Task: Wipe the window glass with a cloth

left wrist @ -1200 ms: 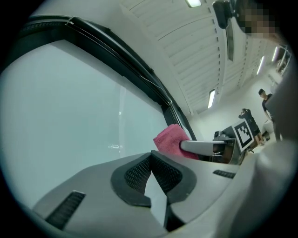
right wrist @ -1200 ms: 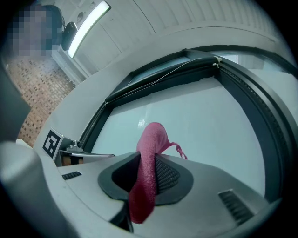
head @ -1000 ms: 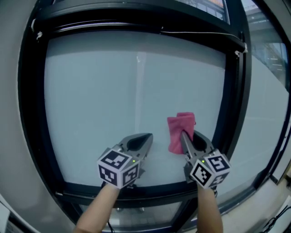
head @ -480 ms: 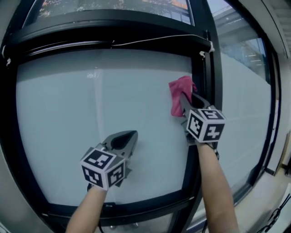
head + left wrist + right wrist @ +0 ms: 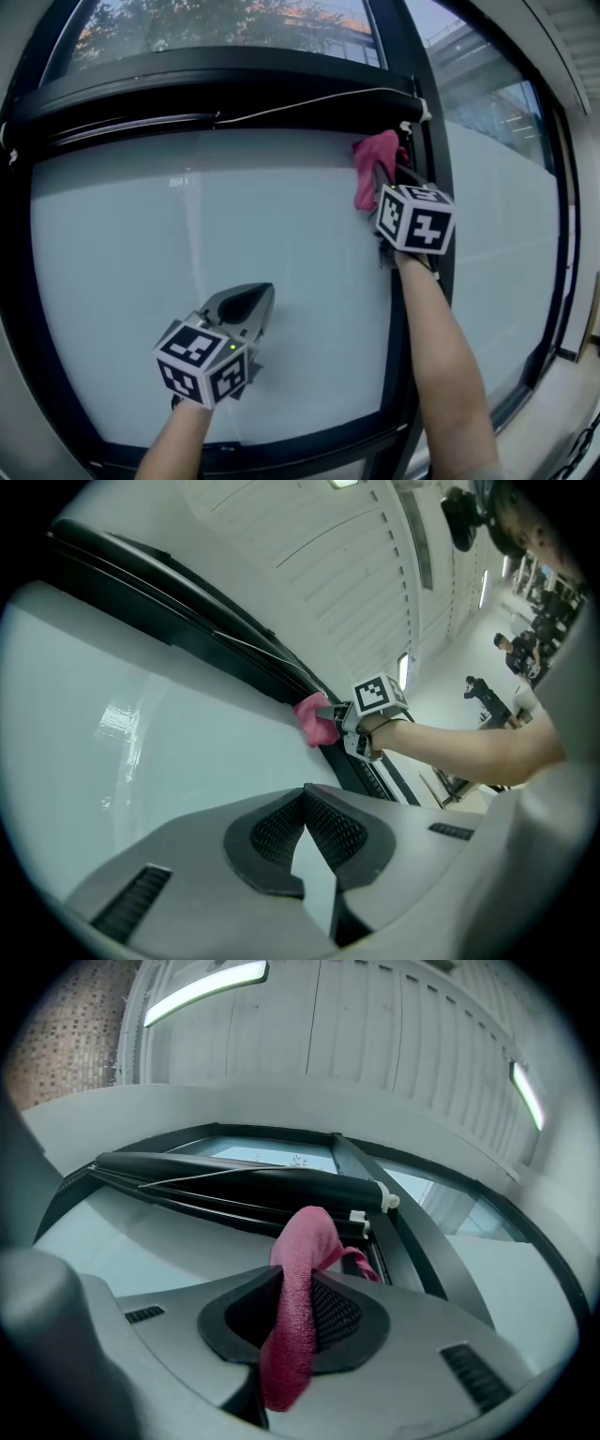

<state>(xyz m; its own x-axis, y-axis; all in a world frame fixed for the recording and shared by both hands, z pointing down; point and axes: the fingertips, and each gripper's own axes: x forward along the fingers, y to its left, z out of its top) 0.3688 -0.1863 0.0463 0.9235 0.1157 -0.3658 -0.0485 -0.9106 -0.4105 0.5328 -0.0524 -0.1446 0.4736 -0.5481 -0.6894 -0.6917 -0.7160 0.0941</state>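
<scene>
A frosted window pane [image 5: 206,272] in a black frame [image 5: 427,253] fills the head view. My right gripper [image 5: 382,178] is shut on a pink cloth [image 5: 373,167] and presses it against the glass at the pane's upper right corner, just under the rolled blind. In the right gripper view the pink cloth [image 5: 295,1307] hangs bunched between the jaws. My left gripper [image 5: 246,305] hovers near the lower middle of the pane; its jaws are closed together and hold nothing [image 5: 305,855]. The left gripper view shows the pink cloth [image 5: 316,720] far off at the corner.
A black roller blind [image 5: 206,94] with a thin white cord [image 5: 309,101] runs along the top of the pane. A second pane [image 5: 502,225] lies to the right beyond the black upright. The right gripper view shows the blind's end cap [image 5: 382,1200].
My right gripper has carried the cloth up the right side of the pane, from low on the glass to the top right corner. The left gripper stays low on the pane.
</scene>
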